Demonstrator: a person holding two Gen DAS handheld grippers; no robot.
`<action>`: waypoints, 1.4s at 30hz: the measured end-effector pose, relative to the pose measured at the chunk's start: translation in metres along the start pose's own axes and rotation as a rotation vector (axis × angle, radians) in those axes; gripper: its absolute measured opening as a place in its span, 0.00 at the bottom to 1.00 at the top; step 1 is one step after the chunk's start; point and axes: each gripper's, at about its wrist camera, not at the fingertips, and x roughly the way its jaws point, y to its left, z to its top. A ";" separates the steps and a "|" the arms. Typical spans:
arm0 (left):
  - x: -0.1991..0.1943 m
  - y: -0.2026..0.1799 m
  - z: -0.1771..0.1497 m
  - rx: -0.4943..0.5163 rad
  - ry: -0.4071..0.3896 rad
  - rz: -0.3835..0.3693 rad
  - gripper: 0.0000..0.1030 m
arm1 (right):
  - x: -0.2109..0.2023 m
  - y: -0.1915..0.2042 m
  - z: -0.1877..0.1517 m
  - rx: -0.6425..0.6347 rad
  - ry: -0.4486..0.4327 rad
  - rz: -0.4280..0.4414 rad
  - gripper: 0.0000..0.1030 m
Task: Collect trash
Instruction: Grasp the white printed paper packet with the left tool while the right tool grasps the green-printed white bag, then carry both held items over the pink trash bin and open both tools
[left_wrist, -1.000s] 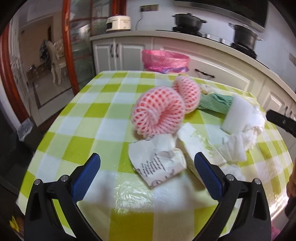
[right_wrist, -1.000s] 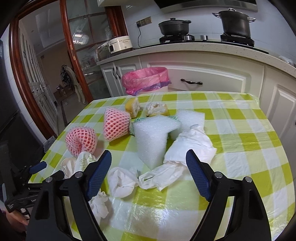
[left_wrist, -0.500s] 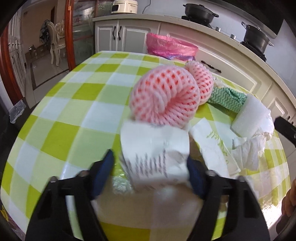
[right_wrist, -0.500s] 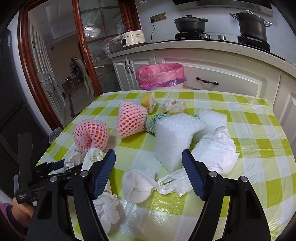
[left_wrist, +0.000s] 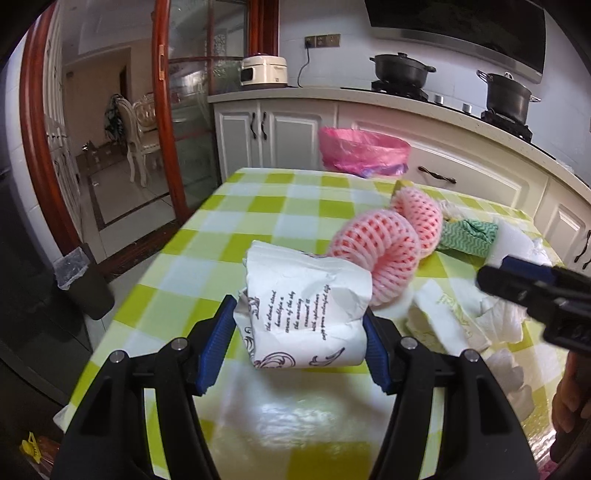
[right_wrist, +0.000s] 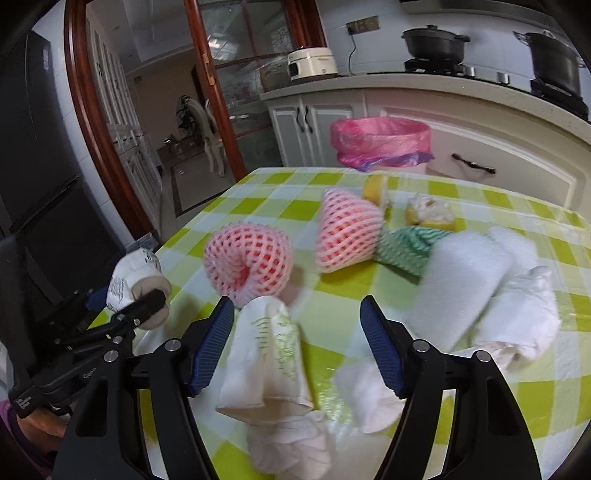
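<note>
1. Left gripper (left_wrist: 300, 345) clamped on crumpled cup (left_wrist: 304, 308), blue pads pressing both sides.
2. Cup held above checked table (left_wrist: 229, 236).
3. Two pink foam nets (left_wrist: 380, 254) just behind cup, side by side.
4. Green cloth (left_wrist: 467, 236) beside far net.
5. Right gripper (left_wrist: 532, 284) entering from right edge, blurred.
6. Pink-lined bin (left_wrist: 364, 153) beyond table.

The printed paper cup (left_wrist: 306, 310) hides the near part of the pink foam net (left_wrist: 380, 254) behind it, the right tool (left_wrist: 535, 291) crossing the left wrist view is smeared with blur (its far tip cut short), and a hand (left_wrist: 570, 402) is cropped at the right edge.
</note>
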 end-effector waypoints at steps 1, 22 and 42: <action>-0.001 0.002 -0.001 -0.001 0.000 0.001 0.60 | 0.003 0.003 -0.001 0.000 0.008 0.005 0.63; -0.013 0.016 0.003 -0.042 -0.025 0.009 0.60 | 0.026 0.021 -0.018 -0.031 0.087 0.074 0.42; -0.022 -0.069 0.067 0.035 -0.131 -0.126 0.60 | -0.058 -0.057 0.039 0.049 -0.219 -0.065 0.42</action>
